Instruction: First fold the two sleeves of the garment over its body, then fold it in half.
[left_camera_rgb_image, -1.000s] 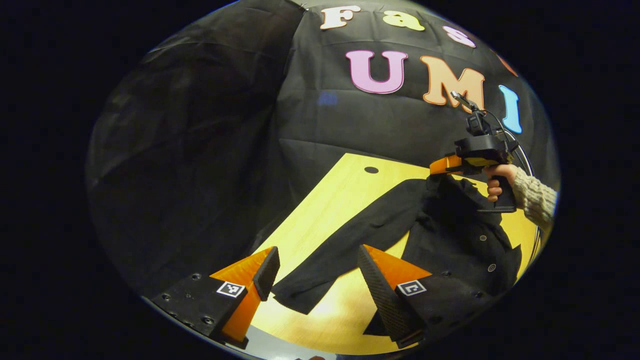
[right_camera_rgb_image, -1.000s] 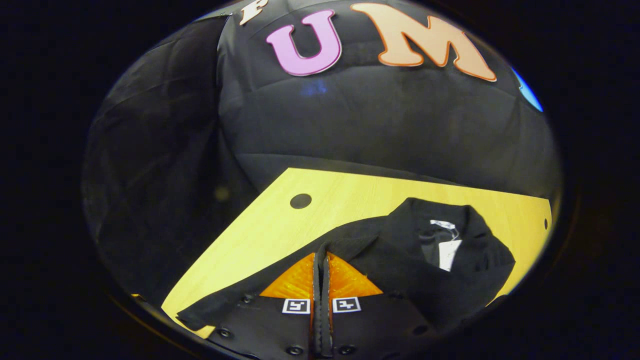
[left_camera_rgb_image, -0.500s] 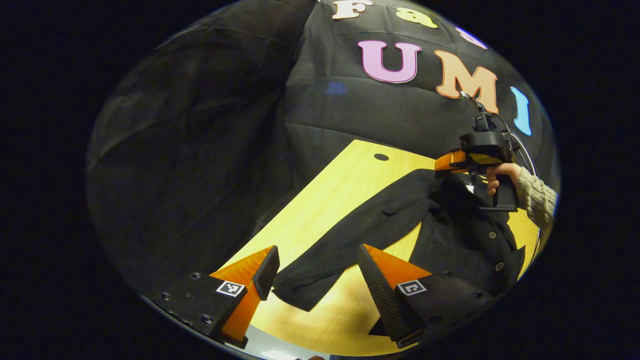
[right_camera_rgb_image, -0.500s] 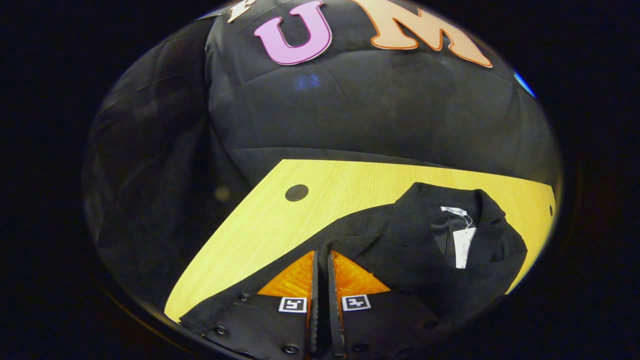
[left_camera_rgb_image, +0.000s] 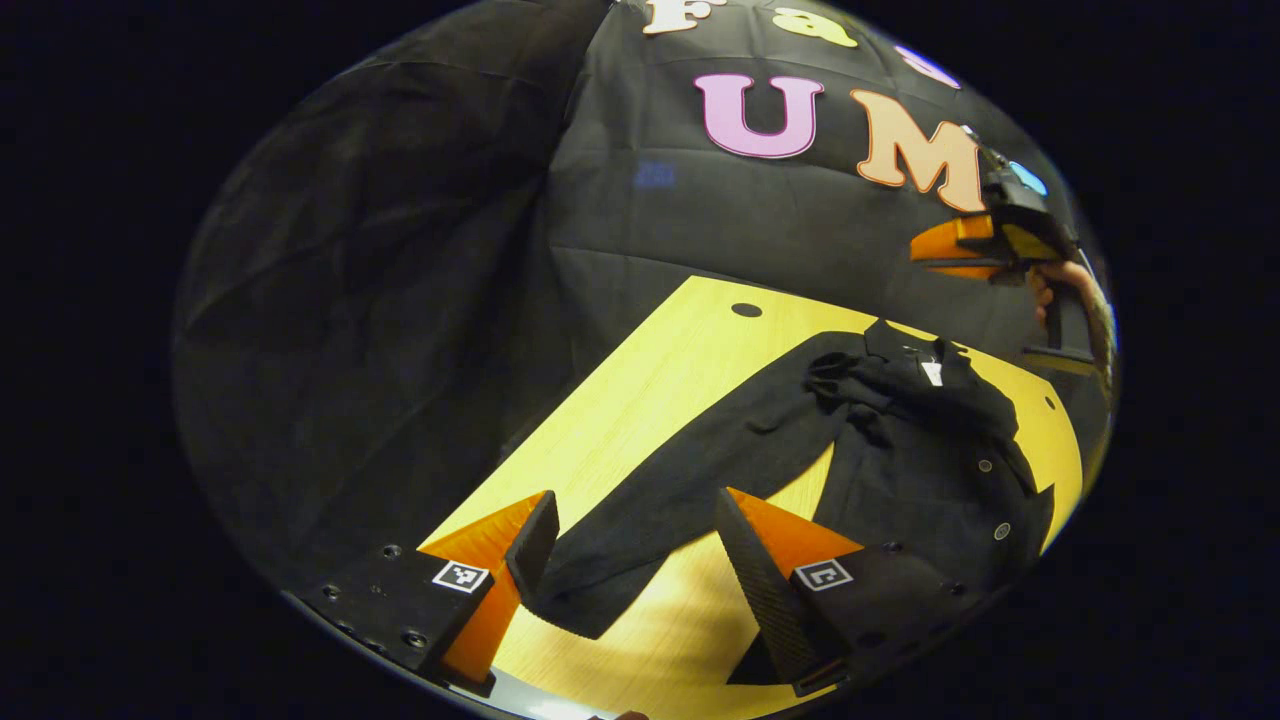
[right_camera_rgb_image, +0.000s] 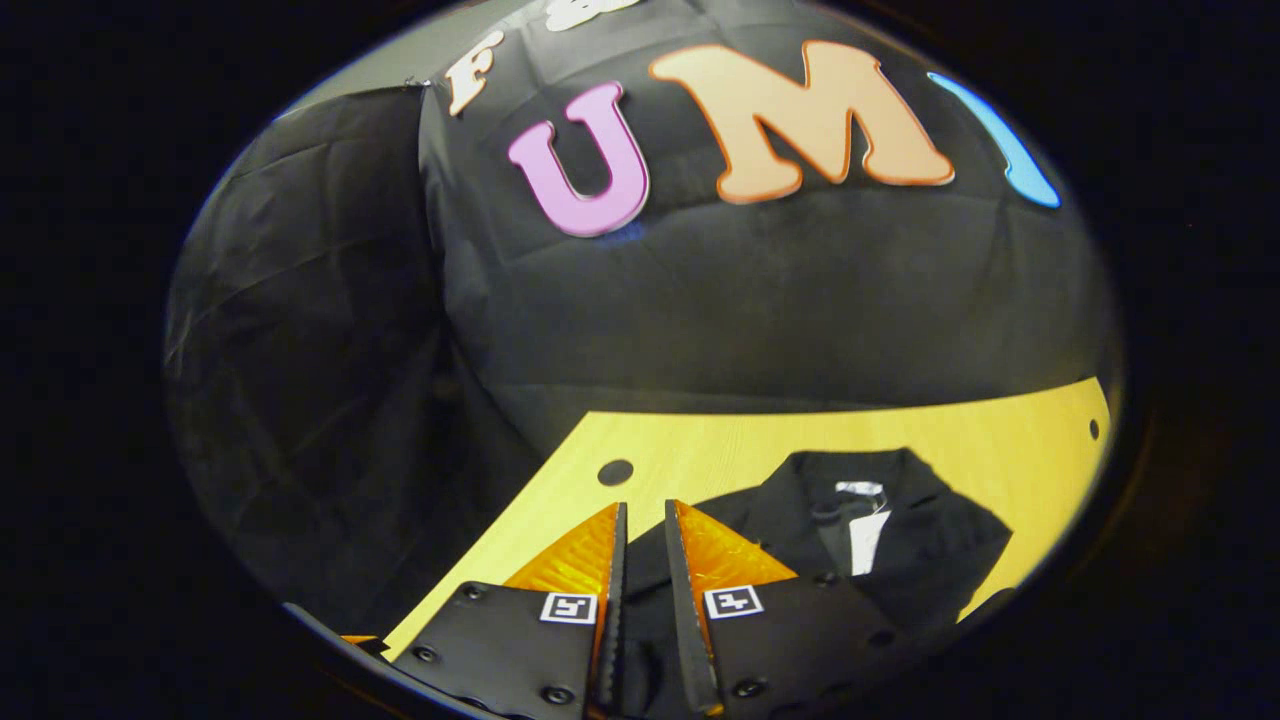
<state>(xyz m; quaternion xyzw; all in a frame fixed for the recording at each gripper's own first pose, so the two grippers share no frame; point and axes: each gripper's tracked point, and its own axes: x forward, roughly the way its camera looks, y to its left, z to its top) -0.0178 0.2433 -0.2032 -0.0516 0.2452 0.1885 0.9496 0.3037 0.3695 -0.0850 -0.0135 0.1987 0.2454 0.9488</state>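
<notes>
The left hand-held gripper (left_camera_rgb_image: 632, 545) is hovering low over the table (left_camera_rgb_image: 640, 400) with its fingers spread wide and gripping nothing; the cuff end of one sleeve (left_camera_rgb_image: 690, 490) is lying on the wood between and just beyond the fingertips, though whether they are touching the cloth I cannot tell. That sleeve is stretching out flat and straight, away from the body of the black garment (left_camera_rgb_image: 930, 470), so I judge this fold as not yet made. Farther off in the left gripper view, the right hand-held gripper (left_camera_rgb_image: 945, 250) is sitting raised above the far edge of the table, held by a person's hand (left_camera_rgb_image: 1055, 285), well clear of the cloth. In the right gripper view its own fingers (right_camera_rgb_image: 610, 560) are standing only a narrow gap apart with nothing between them, and the collar with its white tag (right_camera_rgb_image: 862, 525) is lying below on the table. The garment is resting buttoned-side up, its collar toward the booth wall, with some bunched cloth near the shoulder. Where the second sleeve is lying is too dark to tell, so I cannot say whether it is folded over the body. As I read it, at least one sleeve fold and the final fold in half are still remaining, and the open left hand-held gripper seems well placed to take the cuff.
</notes>
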